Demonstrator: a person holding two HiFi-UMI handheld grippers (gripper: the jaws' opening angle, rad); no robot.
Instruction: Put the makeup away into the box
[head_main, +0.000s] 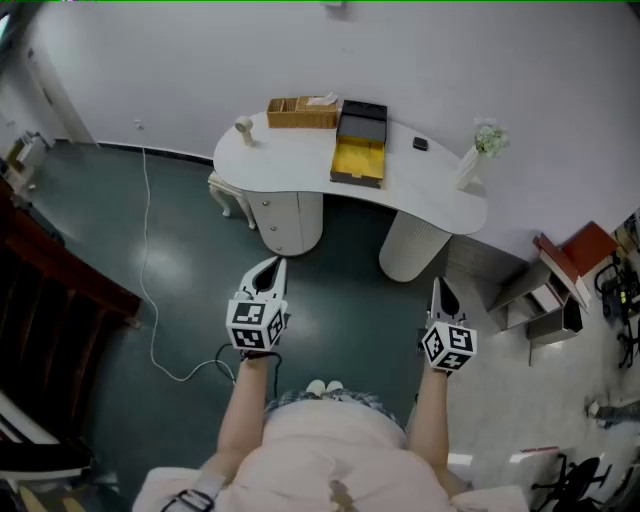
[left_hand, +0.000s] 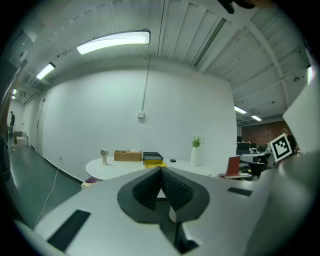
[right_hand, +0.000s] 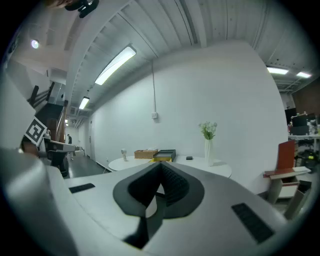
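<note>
A black box (head_main: 358, 150) with a yellow inside lies open on the white curved table (head_main: 290, 165), far ahead of both grippers. A wicker basket (head_main: 302, 112) stands next to it on the left. A small dark item (head_main: 420, 144) lies to its right. My left gripper (head_main: 268, 262) and right gripper (head_main: 437, 283) hang over the dark floor, well short of the table, both shut and empty. The left gripper view has its jaws (left_hand: 161, 170) closed tip to tip, with the box (left_hand: 153, 159) small in the distance. In the right gripper view the gripper (right_hand: 161, 165) is likewise shut.
A white vase with flowers (head_main: 472, 160) stands at the table's right end, a small stand-up object (head_main: 244, 130) at its left end. A stool (head_main: 228, 190) sits beside the table's base. A white cable (head_main: 150, 270) trails over the floor. A red chair (head_main: 575, 255) stands at right.
</note>
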